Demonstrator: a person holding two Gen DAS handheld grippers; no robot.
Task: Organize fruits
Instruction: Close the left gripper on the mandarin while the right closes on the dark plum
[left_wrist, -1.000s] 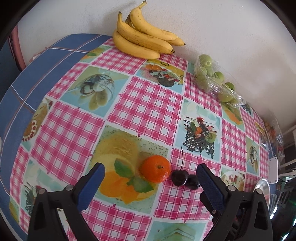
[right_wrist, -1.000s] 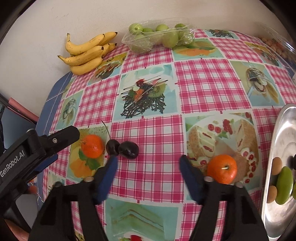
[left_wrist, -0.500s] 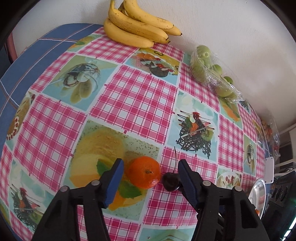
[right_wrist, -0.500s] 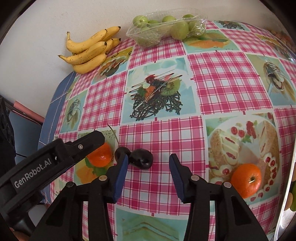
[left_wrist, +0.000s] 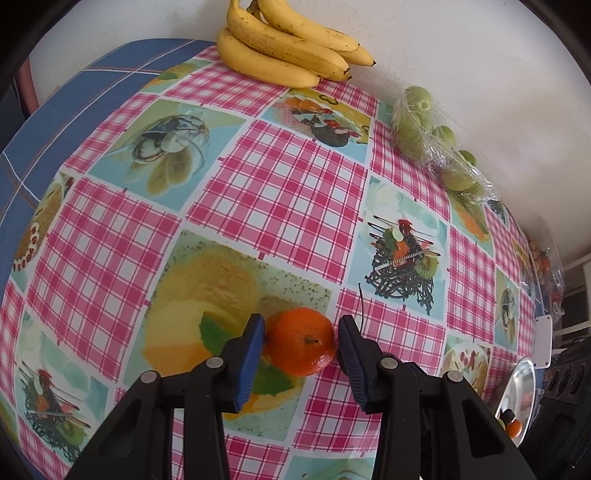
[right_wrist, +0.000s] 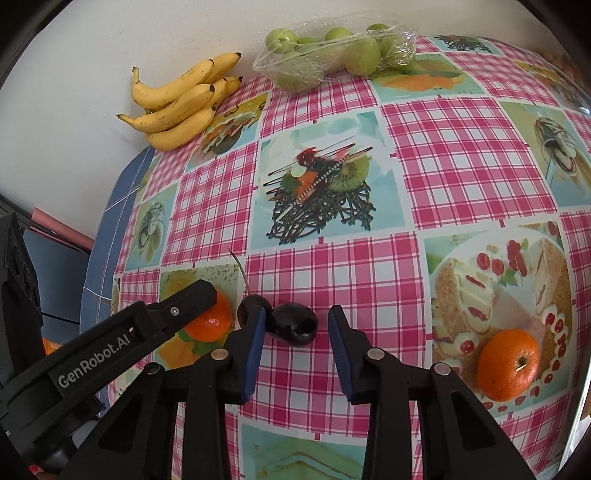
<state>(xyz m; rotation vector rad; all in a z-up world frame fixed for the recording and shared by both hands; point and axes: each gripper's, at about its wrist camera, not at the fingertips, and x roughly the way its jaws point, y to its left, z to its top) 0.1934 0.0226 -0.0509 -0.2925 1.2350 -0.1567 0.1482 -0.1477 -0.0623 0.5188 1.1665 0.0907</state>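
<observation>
On the worktop (left_wrist: 280, 192), left to right: left tongs (left_wrist: 301, 341) closing around the tangerine (left_wrist: 300, 340), both pads at its flanks. Just beside it, right tongs (right_wrist: 296, 328) closing on the dark cherry (right_wrist: 293, 328): left pad touching, right pad still apart. Second cherry (right_wrist: 248, 306) sits outside that left pad.

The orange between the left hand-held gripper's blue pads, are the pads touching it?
Touching. In the left wrist view both blue pads sit against the orange's sides with no gap showing, while the left hand-held gripper is closing.
</observation>
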